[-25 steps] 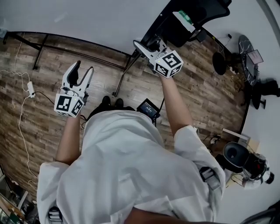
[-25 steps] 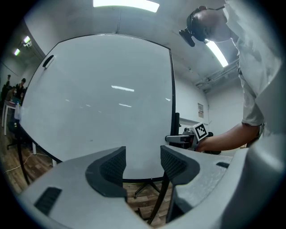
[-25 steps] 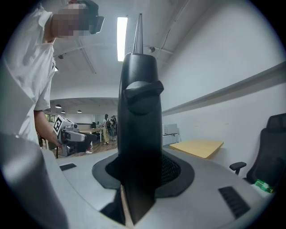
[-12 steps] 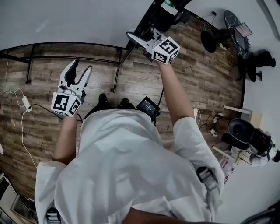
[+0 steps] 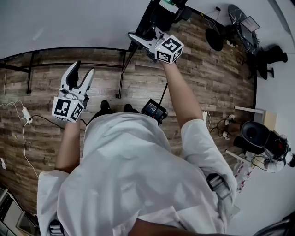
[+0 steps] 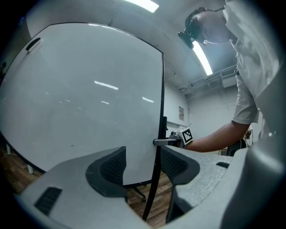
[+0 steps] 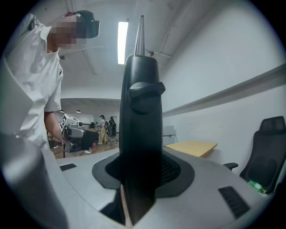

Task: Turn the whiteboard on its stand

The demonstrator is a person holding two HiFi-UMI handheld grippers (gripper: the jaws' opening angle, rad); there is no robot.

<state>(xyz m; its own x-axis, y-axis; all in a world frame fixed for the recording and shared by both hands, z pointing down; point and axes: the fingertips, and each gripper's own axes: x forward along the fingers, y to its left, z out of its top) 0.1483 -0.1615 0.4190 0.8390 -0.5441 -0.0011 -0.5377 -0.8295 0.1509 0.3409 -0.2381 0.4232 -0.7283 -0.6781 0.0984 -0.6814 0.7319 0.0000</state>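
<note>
Right gripper (image 5: 140, 38): clamped on the black vertical frame edge (image 7: 140, 112) of the large white whiteboard (image 5: 69, 23). Both ribbed pads press that upright from either side, and the arm is stretched forward.

Left gripper (image 5: 83, 70): jaws spread, grasping nothing, held short of the board's face and well apart from the right gripper. The left gripper view shows the frame edge through the gap between the jaws, but farther off and not touched.

Whiteboard: upright on its black tubular stand (image 5: 123, 76), with its broad face towards the left gripper. The gripped edge is the board's right-hand one.

Room around the edges:
- The brown wood-plank floor (image 5: 203, 87) shows bare between the stand's legs and the person's black shoes (image 5: 105, 107).
- A black office chair (image 5: 168, 11) stands just beyond the gripped edge, near the right gripper.
- A white cable with a power strip (image 5: 25, 113) lies on the floor to the left, on the person's side of the stand.
- Dark tripods and equipment (image 5: 239, 32) stand by the right wall, well apart from the board.
- In the right gripper view, a white wall (image 7: 232, 58) runs past the gripped edge, with a light wooden table (image 7: 192, 147) against it
</note>
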